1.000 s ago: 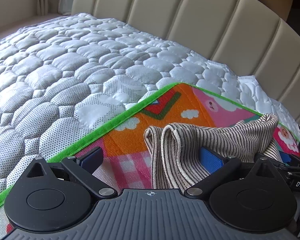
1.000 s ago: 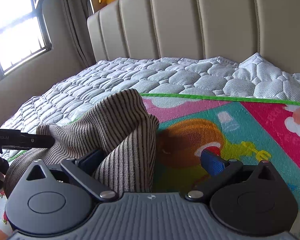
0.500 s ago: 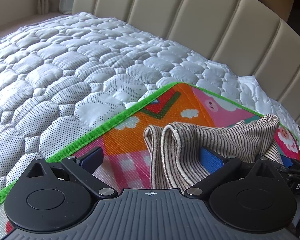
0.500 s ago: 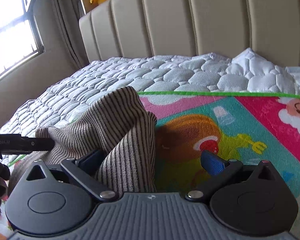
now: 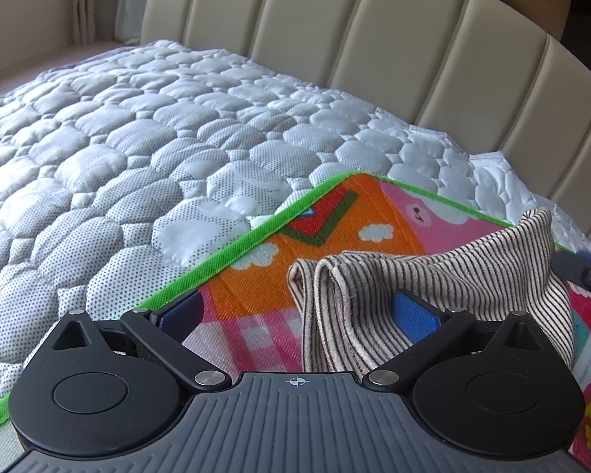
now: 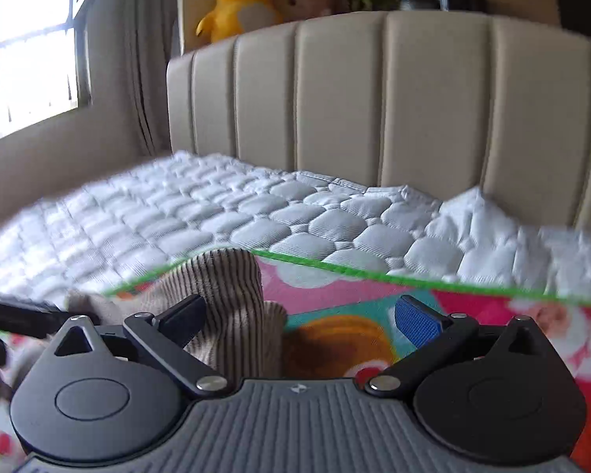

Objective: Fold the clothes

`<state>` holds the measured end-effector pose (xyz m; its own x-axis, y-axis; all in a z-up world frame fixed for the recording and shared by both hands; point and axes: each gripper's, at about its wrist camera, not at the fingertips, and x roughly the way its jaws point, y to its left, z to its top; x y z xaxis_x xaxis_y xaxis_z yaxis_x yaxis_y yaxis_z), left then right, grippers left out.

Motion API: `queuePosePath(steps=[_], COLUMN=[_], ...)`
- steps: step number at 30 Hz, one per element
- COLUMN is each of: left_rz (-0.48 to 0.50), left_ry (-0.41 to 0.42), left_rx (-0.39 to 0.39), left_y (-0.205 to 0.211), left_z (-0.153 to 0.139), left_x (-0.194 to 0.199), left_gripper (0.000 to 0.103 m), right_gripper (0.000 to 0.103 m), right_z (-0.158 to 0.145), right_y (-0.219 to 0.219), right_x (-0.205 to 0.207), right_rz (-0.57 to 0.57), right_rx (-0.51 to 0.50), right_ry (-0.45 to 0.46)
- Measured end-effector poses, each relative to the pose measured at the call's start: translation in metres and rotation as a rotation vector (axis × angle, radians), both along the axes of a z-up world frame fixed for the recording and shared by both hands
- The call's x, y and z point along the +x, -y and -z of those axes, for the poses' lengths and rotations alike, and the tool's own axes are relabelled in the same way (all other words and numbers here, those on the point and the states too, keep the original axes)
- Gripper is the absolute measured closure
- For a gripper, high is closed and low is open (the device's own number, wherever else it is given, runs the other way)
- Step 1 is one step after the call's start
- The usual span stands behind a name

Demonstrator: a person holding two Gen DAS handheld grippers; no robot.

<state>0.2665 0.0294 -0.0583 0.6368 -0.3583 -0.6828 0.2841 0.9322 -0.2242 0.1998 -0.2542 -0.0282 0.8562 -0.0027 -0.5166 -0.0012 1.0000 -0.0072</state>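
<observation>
Here, closest in the left wrist view, the left gripper (image 5: 295,311) has its jaws spread wide and grips nothing. The striped garment (image 5: 433,276) stands bunched between them toward the right-hand pad, its doubled hem upright. It probably sits this way because a fold has just been gathered on the play mat (image 5: 256,276). In the right wrist view, the right gripper (image 6: 299,315) is likewise agape and empty, the cloth heaped against its left finger (image 6: 185,315). That view is blurred. Beyond lie the quilted mattress (image 5: 138,149) and, farthest, the padded headboard (image 6: 374,98).
</observation>
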Motion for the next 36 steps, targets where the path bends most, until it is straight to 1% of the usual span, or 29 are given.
queuePosePath(steps=[3, 5, 7, 11, 12, 14, 15, 17, 20, 21, 22, 23, 25, 27, 29, 32, 33, 34, 36], left_rz=[-0.002, -0.004, -0.007, -0.004, -0.004, -0.004, -0.005, -0.005, -0.008, -0.009, -0.01, -0.012, -0.014, -0.018, -0.022, -0.029, -0.027, -0.023, 0.002], left_ry=[-0.003, -0.006, -0.008, -0.021, -0.023, -0.027, -0.029, -0.032, -0.036, -0.038, -0.04, -0.042, -0.046, -0.05, -0.048, -0.027, -0.025, -0.025, -0.039], left_rx=[0.001, 0.0, -0.001, -0.009, -0.01, -0.013, -0.014, -0.017, -0.022, -0.024, -0.027, -0.03, -0.038, -0.052, -0.071, -0.108, -0.129, -0.155, -0.226], left_y=[-0.001, -0.001, -0.002, -0.003, -0.004, -0.005, -0.005, -0.006, -0.006, -0.006, -0.006, -0.007, -0.008, -0.01, -0.014, -0.025, -0.029, -0.033, -0.041], left_z=[0.0, 0.001, 0.001, 0.003, 0.004, 0.004, 0.004, 0.004, 0.004, 0.004, 0.004, 0.004, 0.005, 0.004, 0.002, -0.004, -0.006, -0.007, -0.009], left_x=[0.001, 0.001, 0.002, 0.003, 0.003, 0.003, 0.003, 0.003, 0.004, 0.004, 0.004, 0.004, 0.004, 0.004, 0.004, 0.006, 0.008, 0.009, 0.011], left_gripper=[0.0, 0.0, 0.0, 0.0, 0.0, 0.0, 0.0, 0.0, 0.0, 0.0, 0.0, 0.0, 0.0, 0.0, 0.0, 0.0, 0.0, 0.0, 0.0], right_gripper=[0.001, 0.001, 0.001, 0.001, 0.001, 0.001, 0.001, 0.001, 0.001, 0.002, 0.006, 0.007, 0.011, 0.013, 0.013, 0.015, 0.02, 0.029, 0.035], right_z=[0.026, 0.034, 0.031, 0.017, 0.013, -0.001, -0.005, -0.011, -0.007, 0.0, 0.008, 0.016, 0.033, 0.043, 0.052, 0.059, 0.06, 0.06, 0.059], right_y=[-0.008, -0.003, 0.002, 0.0, 0.0, 0.005, 0.008, 0.015, 0.023, 0.023, 0.02, 0.017, 0.004, -0.009, -0.019, -0.023, -0.017, -0.011, 0.016], right_x=[0.027, 0.034, 0.033, 0.013, 0.005, -0.016, -0.025, -0.044, -0.063, -0.068, -0.071, -0.073, -0.071, -0.063, -0.052, -0.034, -0.031, -0.027, -0.02], right_rz=[0.009, 0.026, 0.037, 0.029, 0.034, 0.057, 0.063, 0.065, 0.081, 0.083, 0.088, 0.093, 0.101, 0.107, 0.116, 0.146, 0.151, 0.156, 0.181], right_rx=[-0.101, -0.056, -0.012, -0.035, -0.021, 0.061, 0.11, 0.241, 0.442, 0.525, 0.602, 0.678, 0.786, 0.822, 0.859, 0.877, 0.885, 0.893, 0.89], right_ry=[-0.096, -0.111, -0.132, -0.098, -0.086, -0.061, -0.065, -0.104, -0.211, -0.26, -0.304, -0.347, -0.397, -0.412, -0.391, -0.368, -0.365, -0.36, -0.335])
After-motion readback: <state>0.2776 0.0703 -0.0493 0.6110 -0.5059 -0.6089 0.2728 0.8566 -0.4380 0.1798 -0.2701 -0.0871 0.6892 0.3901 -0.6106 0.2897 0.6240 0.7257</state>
